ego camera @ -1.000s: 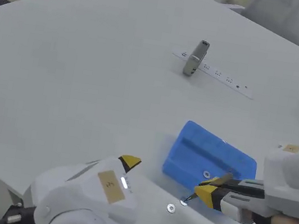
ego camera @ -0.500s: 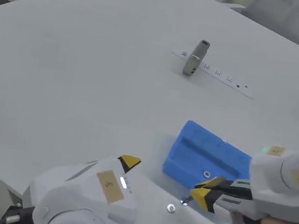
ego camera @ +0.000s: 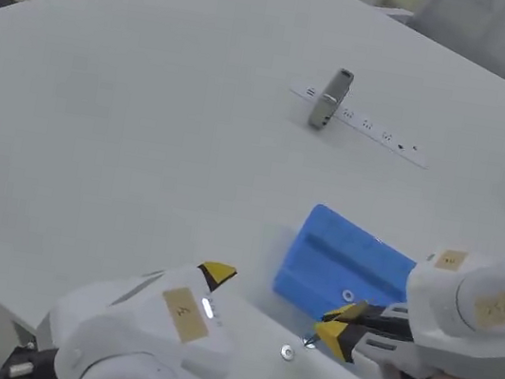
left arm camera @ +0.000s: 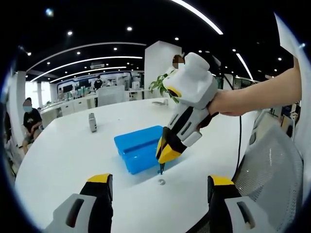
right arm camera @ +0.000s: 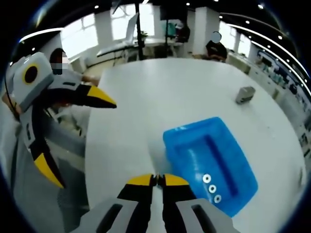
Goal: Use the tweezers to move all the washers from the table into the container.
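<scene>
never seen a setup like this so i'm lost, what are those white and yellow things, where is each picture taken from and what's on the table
There is no robot here: a person holds a two-jaw gripper in each hand. The head view comes from a headset camera looking down at the white table. The two round pictures come from a camera on each gripper, looking along its yellow-tipped jaws.

The left gripper is open and holds nothing. The right gripper is shut on tweezers. Their tip points down near a washer on the table, beside the blue container.

The right gripper view shows three washers already lying in that container. Farther back are a small grey device and a white power strip.
</scene>
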Action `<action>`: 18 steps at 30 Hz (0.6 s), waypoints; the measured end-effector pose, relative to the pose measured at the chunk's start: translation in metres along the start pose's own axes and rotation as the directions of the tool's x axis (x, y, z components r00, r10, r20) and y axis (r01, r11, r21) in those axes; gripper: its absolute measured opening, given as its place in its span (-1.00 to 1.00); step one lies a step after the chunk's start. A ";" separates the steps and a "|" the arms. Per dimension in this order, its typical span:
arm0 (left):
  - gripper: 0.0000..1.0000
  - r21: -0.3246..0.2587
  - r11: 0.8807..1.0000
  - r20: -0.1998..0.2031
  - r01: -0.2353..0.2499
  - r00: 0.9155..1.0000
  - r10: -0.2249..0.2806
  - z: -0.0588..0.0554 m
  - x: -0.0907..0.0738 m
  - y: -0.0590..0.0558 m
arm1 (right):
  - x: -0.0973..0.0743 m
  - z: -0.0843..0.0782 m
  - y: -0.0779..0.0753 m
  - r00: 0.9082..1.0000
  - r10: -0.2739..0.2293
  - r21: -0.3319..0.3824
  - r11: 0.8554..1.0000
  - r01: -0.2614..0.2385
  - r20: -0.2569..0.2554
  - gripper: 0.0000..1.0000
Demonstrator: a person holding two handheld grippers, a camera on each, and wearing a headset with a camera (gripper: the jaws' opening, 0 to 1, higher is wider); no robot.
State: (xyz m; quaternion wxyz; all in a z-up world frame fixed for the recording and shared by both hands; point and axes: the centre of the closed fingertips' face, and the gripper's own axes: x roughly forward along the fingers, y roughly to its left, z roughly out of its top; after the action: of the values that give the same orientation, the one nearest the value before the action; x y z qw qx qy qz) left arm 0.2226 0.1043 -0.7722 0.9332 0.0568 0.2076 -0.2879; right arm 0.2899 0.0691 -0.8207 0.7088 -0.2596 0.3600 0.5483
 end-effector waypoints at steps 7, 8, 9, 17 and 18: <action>0.61 0.003 1.000 -0.005 -0.003 1.000 0.003 -0.001 0.000 0.001 | 0.000 -0.003 -0.003 1.000 -0.012 -0.021 1.000 0.012 -0.011 -0.92; 0.61 0.003 1.000 -0.005 -0.002 1.000 0.002 -0.001 0.000 0.001 | 0.000 -0.004 -0.003 1.000 -0.013 -0.025 1.000 0.013 -0.012 -0.93; 0.61 0.003 1.000 -0.005 -0.002 1.000 0.002 -0.001 0.001 0.001 | 0.001 -0.004 -0.002 1.000 -0.012 -0.027 1.000 0.011 -0.011 -0.93; 0.61 0.002 1.000 -0.004 -0.002 1.000 0.002 -0.001 0.001 0.001 | 0.000 -0.003 -0.001 1.000 -0.008 -0.033 0.999 0.008 -0.011 -0.94; 0.61 0.002 1.000 -0.005 -0.002 1.000 0.002 -0.001 0.001 0.001 | -0.002 -0.002 -0.001 1.000 -0.008 -0.034 0.999 0.008 -0.006 -0.94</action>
State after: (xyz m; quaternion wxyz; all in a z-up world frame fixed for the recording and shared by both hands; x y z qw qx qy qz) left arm 0.2230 0.1047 -0.7733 0.9328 0.0584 0.2097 -0.2871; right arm 0.2904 0.0661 -0.8207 0.7052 -0.2748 0.3520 0.5507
